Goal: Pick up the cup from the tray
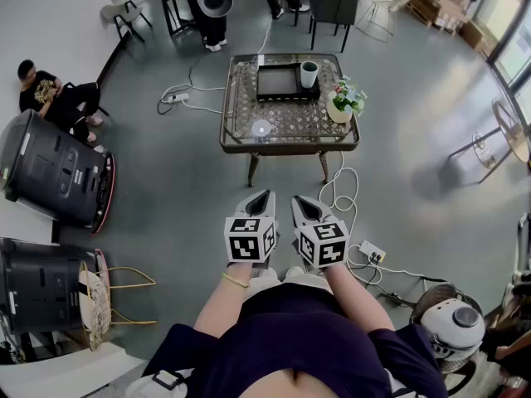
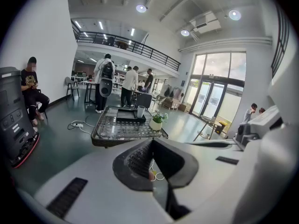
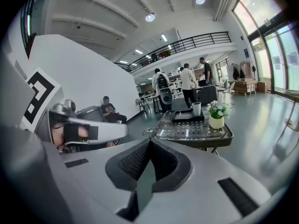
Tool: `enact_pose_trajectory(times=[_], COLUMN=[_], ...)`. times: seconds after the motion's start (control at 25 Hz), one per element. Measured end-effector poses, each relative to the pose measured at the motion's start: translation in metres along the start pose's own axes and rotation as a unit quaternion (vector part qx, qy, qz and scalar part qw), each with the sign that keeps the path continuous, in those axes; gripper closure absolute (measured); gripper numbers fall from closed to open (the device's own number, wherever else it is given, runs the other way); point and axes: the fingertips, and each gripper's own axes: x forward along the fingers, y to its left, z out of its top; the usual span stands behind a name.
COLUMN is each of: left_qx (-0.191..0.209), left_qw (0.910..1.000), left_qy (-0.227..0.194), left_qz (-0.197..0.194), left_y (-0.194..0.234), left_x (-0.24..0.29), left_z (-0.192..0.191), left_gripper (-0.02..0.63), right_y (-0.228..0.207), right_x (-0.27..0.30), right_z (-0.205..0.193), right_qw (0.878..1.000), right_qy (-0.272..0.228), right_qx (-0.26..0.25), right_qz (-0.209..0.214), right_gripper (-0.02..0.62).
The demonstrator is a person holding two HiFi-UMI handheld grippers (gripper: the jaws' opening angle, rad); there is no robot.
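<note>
A white cup [image 1: 309, 74] stands at the right edge of a black tray [image 1: 282, 82] on the far part of a glass-topped table [image 1: 288, 121]. The same cup [image 2: 140, 111] and the cup [image 3: 196, 108] show small and far off in both gripper views. My left gripper [image 1: 264, 196] and right gripper [image 1: 300, 201] are held side by side close to my body, well short of the table, both pointing at it. Both have their jaws shut with nothing between them.
A potted plant [image 1: 344, 101] in a white pot sits right of the tray. Cables and a power strip [image 1: 371, 252] lie on the floor between me and the table. Black machines [image 1: 50, 172] stand at the left, a person [image 1: 50, 94] sits beyond them, and chairs stand behind the table.
</note>
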Motion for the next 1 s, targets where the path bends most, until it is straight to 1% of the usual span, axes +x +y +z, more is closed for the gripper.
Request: enact_pose_trajectory(times=[0.24, 0.56, 0.76, 1.0], left_qx=[0.0, 0.003, 0.002, 0.008], left_qw=[1.0, 1.0, 1.0, 1.0], left_qy=[0.004, 0.007, 0.009, 0.002], left_qz=[0.0, 0.0, 0.0, 0.0], left_y=[0.003, 0.003, 0.004, 0.007], left_x=[0.004, 0.003, 0.001, -0.005], left_z=[-0.002, -0.003, -0.005, -0.004], left_gripper=[0.598, 0.598, 0.598, 0.598], right_y=[0.004, 0.004, 0.006, 0.011], right_x=[0.005, 0.003, 0.004, 0.006], right_z=[-0.001, -0.004, -0.004, -0.005], right_qw=[1.0, 1.0, 1.0, 1.0], right_qy=[0.004, 0.007, 0.002, 0.003], right_qx=[-0.003, -0.003, 0.009, 0.01], right_qz=[0.007, 0.005, 0.008, 0.005], right_gripper=[0.586, 0.586, 0.586, 0.586])
